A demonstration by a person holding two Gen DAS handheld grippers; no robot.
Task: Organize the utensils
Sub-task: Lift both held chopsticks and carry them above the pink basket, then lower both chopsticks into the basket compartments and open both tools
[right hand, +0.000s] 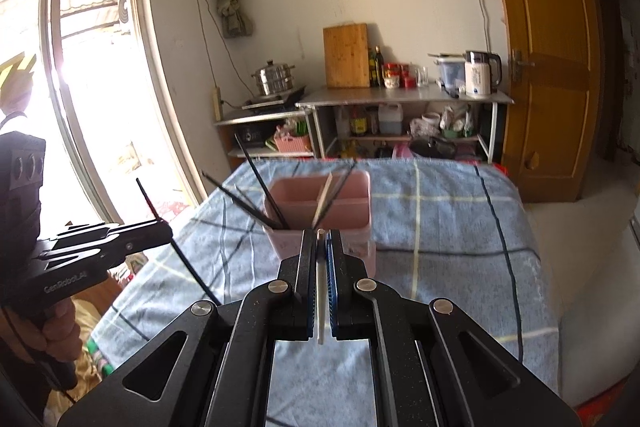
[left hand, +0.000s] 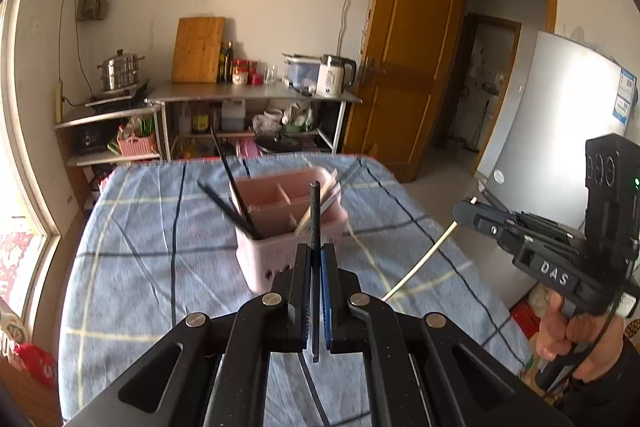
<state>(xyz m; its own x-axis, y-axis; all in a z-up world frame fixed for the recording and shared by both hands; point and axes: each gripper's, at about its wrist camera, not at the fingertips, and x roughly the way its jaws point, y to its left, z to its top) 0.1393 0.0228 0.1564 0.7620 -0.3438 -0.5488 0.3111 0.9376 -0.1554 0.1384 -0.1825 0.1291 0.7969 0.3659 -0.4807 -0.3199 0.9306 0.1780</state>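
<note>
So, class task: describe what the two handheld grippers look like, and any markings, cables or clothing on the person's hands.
Both grippers are matte black with blue finger pads and silver pivot bolts. The right gripper reads "DAS", has a green light and a black cable; its hand has a dark sleeve. The left gripper reads "GenRobot.AI".

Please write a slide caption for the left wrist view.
Left gripper shut on a black chopstick above the pink utensil caddy on the plaid tablecloth.

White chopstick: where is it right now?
White chopstick is clamped in the right claw, centre of the right wrist view, just short of the pink caddy on the blue cloth.
</note>
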